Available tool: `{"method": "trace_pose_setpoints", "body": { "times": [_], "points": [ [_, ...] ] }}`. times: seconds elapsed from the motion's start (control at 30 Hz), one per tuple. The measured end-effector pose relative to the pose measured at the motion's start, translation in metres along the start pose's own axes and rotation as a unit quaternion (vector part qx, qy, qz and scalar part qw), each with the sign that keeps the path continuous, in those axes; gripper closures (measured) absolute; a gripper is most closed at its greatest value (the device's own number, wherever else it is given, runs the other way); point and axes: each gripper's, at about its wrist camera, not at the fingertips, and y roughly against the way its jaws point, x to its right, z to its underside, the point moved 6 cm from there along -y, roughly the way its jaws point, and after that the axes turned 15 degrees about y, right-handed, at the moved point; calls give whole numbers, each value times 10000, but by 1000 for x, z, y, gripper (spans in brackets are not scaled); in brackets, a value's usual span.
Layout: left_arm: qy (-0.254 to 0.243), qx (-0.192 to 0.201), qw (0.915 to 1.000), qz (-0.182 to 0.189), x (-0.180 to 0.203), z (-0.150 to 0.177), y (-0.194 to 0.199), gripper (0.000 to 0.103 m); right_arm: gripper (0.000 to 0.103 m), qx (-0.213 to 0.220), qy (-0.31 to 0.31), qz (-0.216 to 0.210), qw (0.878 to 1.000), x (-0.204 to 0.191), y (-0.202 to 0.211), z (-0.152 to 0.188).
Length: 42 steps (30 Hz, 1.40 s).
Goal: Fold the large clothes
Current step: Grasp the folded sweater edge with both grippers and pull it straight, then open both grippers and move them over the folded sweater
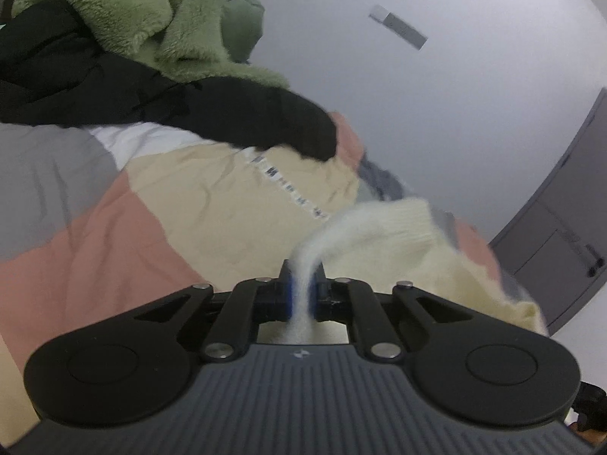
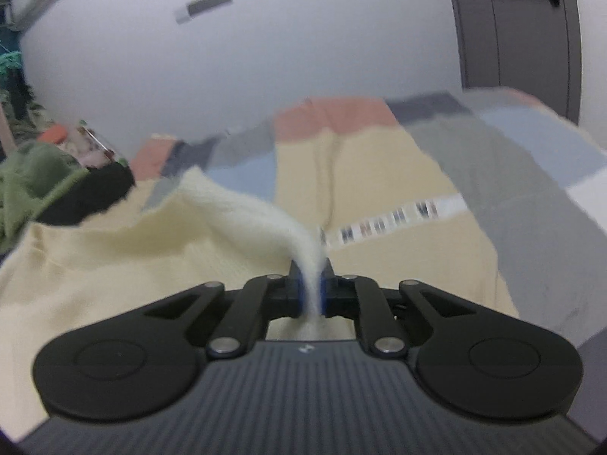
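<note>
A pale cream knitted sweater [image 1: 402, 242] lies on a patchwork bedspread [image 1: 114, 227]. My left gripper [image 1: 302, 284] is shut on a pinched fold of that knit, which runs up between the blue pads and off to the right. In the right wrist view the same sweater [image 2: 114, 265] spreads to the left. My right gripper [image 2: 312, 288] is shut on another fold of it, and a stretched band of knit runs from the jaws up to the left.
A heap of clothes, a green fleece [image 1: 144, 19] over a black garment [image 1: 189, 106], sits at the bed's far left. A grey door [image 2: 516, 30] stands beyond the bed on the right. A white wall [image 1: 417, 94] runs behind the bed.
</note>
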Motion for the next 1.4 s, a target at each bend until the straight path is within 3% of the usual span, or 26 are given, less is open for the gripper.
{"method": "trace_pose_setpoints", "body": {
  "times": [0.17,0.37,0.57,0.73,0.8,0.9,1.13,1.4],
  "points": [
    [7,-342,9987,-386,-14,11,-20,93,92,-475,-113,-19,9988,3,-36,18],
    [-40,-316,9993,-190,-13,12,-19,92,89,-489,-117,-81,9987,0,-37,22],
    [-314,-199,9993,-89,1,16,5,88,86,-215,-8,-78,9997,-10,-3,16],
    [-324,-78,9994,47,11,16,39,75,62,-36,208,-256,9995,-25,36,15],
    [-376,-17,9992,95,17,17,54,69,60,56,284,-324,9991,-31,50,14],
    [-518,-7,9982,293,27,23,76,61,60,155,439,-445,9979,-43,71,12],
    [-992,-326,9912,814,61,59,115,55,60,237,429,-926,9945,-70,112,26],
    [-1605,-769,9816,689,76,114,116,54,60,66,802,-1320,9880,-111,130,48]
  ]
}}
